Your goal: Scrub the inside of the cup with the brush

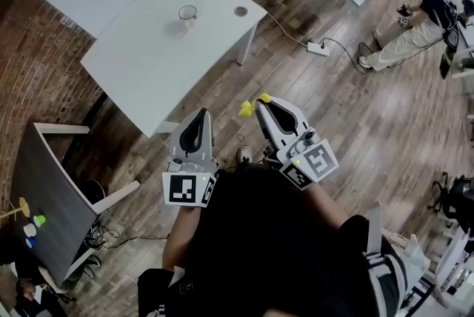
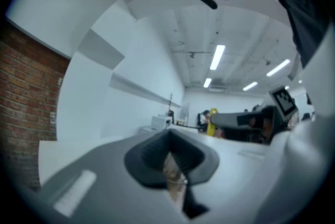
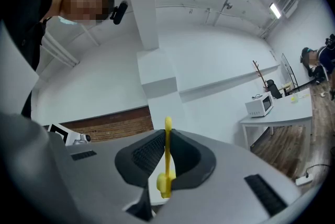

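The brush [image 3: 167, 181], thin and bright yellow, is clamped edge-on between the closed pads of the right tool [image 3: 167, 149], and its yellow ends are seen poking past the tool's tip in the head view. The left tool [image 2: 171, 157] is shut tight, nothing held. The cup [image 1: 187, 12], small and clear, is found upright on the white bench [image 1: 148, 56], well apart from both tools and near a round grey grommet [image 1: 241, 11]. A wood-plank floor [image 1: 333, 123], a brick wall [image 2: 26, 97] and a white power strip [image 1: 318, 49] on the planks are noted around it.
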The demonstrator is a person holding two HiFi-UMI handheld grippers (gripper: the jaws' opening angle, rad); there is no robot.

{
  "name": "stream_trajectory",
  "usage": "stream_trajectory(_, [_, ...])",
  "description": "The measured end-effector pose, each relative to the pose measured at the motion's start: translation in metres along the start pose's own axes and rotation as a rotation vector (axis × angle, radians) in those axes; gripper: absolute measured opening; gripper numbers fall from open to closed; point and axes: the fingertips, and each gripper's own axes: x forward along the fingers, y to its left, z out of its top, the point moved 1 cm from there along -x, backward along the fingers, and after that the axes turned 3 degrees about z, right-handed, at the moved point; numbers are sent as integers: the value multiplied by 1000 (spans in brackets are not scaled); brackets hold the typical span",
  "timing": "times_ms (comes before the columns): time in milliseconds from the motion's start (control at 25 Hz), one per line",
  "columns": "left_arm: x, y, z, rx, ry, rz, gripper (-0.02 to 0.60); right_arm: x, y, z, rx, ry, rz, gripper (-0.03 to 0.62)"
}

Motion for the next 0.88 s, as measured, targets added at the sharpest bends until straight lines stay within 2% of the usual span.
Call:
stream_trajectory(360, [7,-20,-7,7,-6,77,3,-26,-29,-5,28,12,26,31])
stream_trajectory(600, [16,-25,-7,0,-14,129,3,-24,-49,3,26,6,61,31])
stream_trajectory(880, [26,-4,-16,1,-2,154,3,-3,-62,-8,32,15,54,31])
